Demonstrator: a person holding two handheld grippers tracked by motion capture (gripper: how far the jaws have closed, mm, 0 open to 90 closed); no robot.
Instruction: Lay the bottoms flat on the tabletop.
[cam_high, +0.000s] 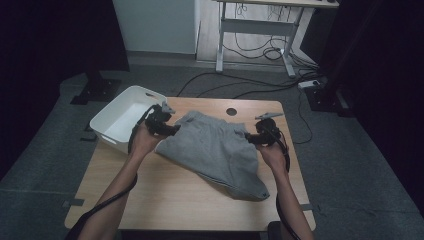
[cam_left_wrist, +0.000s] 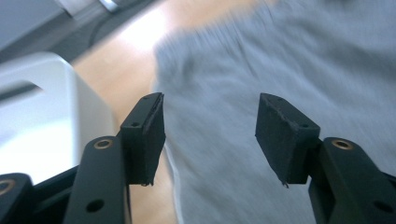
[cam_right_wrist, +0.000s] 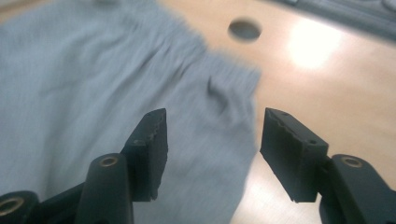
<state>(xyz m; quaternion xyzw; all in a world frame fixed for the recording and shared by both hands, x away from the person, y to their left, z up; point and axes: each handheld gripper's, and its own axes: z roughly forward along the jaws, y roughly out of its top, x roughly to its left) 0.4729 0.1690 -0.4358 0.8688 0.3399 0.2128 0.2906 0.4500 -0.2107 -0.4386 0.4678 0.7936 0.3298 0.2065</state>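
Note:
A grey folded garment with an elastic waistband (cam_high: 215, 150) lies across the middle of the wooden table (cam_high: 170, 200). My left gripper (cam_high: 175, 130) hovers at its far left corner. In the left gripper view the left gripper (cam_left_wrist: 210, 135) is open, with only the blurred grey cloth (cam_left_wrist: 280, 56) seen below the gap. My right gripper (cam_high: 248, 138) is at the garment's right edge. In the right gripper view the right gripper (cam_right_wrist: 212, 149) also stands open, above the waistband corner of the cloth (cam_right_wrist: 84, 79). Neither pair of pads touches the fabric.
A white plastic bin (cam_high: 107, 122) overhangs the table's far left corner, close beside the left gripper; its wall is the white bin (cam_left_wrist: 28, 70) in the left gripper view. A round hole (cam_high: 231, 111) sits near the table's far edge. Cables and a desk frame (cam_high: 260, 30) lie beyond.

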